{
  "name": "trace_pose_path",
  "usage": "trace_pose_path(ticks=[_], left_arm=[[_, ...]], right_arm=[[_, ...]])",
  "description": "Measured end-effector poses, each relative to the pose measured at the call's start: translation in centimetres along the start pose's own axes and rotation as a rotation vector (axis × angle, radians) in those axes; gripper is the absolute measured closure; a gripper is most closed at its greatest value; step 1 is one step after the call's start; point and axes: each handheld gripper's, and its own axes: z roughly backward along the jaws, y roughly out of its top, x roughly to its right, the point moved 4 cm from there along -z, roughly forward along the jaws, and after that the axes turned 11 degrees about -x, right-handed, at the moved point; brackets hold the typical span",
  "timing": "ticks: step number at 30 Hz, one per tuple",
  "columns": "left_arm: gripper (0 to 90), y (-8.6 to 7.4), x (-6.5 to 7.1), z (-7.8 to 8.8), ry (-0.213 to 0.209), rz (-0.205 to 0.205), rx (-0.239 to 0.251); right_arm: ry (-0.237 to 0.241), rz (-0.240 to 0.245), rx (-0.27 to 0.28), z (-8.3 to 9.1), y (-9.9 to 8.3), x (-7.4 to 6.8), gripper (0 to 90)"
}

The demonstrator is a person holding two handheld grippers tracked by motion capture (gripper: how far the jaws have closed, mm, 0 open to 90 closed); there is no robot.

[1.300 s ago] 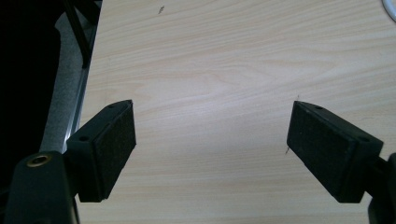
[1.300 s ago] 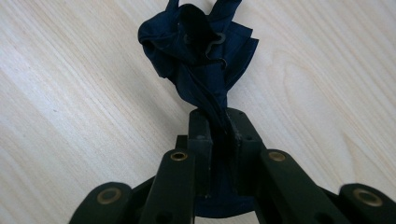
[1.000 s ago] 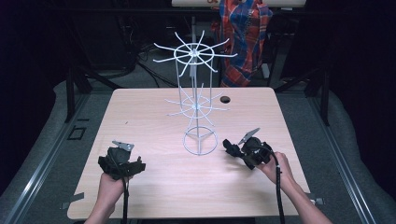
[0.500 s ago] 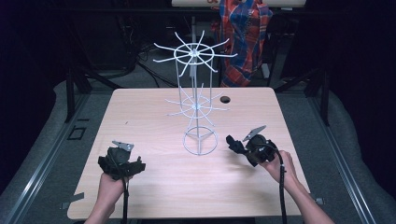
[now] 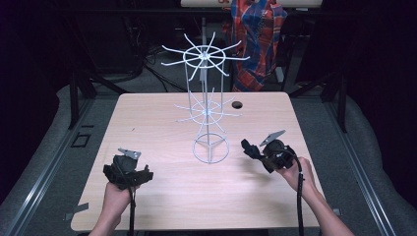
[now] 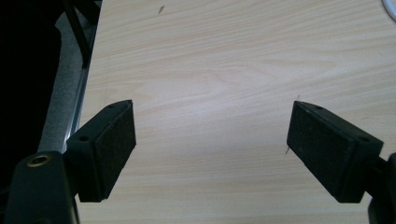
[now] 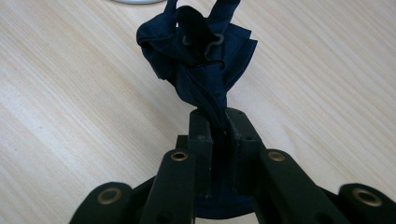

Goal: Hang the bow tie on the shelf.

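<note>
The right gripper is clamping its jaws on a bunched dark navy cloth, which is sticking out past the jaw tips and hanging just above the light wooden worktop, close beside the round base of the white wire rack. The left gripper is sitting near the front left of the worktop with its jaws standing wide apart and nothing between them. A small dark disc is lying behind the rack.
</note>
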Motion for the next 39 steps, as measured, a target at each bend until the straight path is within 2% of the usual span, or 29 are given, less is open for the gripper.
trace_pose_path(ticks=[14,19,29,39], left_arm=[[15.7,0.0,0.0,0.0,0.002,-0.001,-0.002],[15.7,0.0,0.0,0.0,0.002,-0.001,-0.001],[15.7,0.0,0.0,0.0,0.001,-0.002,-0.001],[15.7,0.0,0.0,0.0,0.001,-0.003,0.002]], right_arm=[[-0.008,-0.018,0.032,0.6,0.1,0.5,81.6],[-0.007,-0.018,0.058,1.0,0.3,0.5,81.6],[-0.002,-0.067,0.132,2.7,0.4,1.0,81.7],[0.006,-0.087,0.190,4.3,0.8,1.0,81.8]])
